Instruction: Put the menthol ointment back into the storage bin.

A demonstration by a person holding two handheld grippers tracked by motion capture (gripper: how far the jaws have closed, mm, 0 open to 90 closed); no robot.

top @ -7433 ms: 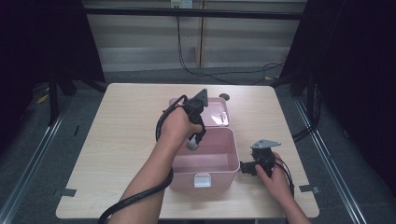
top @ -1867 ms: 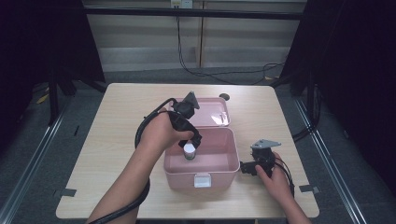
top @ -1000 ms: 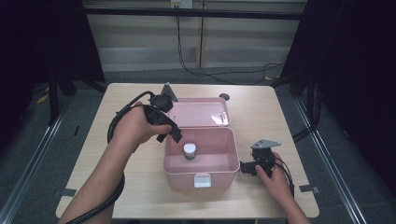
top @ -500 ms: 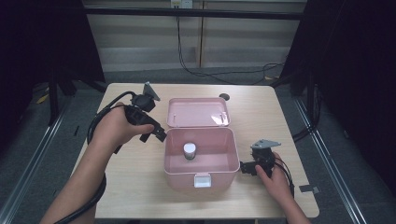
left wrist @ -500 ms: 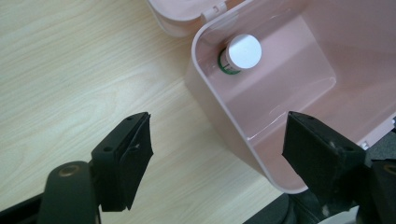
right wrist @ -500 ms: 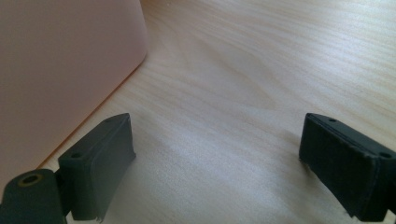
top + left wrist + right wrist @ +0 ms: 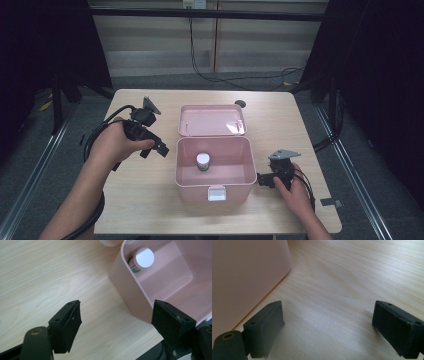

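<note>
A pink box stands open mid-table, its lid folded back flat behind it. Inside, toward the left, a small bottle with a white cap stands upright. My left gripper hovers over the bare tabletop just left of the box, jaws open and nothing held. In the left gripper view, the left gripper looks down past the box's wall at the bottle. My right gripper rests beside the box's right wall, open. The right gripper has bare wood between its jaws, with the pink wall at left.
The box has a white latch on its front wall. A dark round spot marks the table behind the lid. A black tape strip sits near the table's right front corner. Cables lie on the floor beyond the table.
My left hand has drawn away from above the box, leftward and slightly down, with the gripper empty. The bottle stays in the box. The right hand has kept still.
</note>
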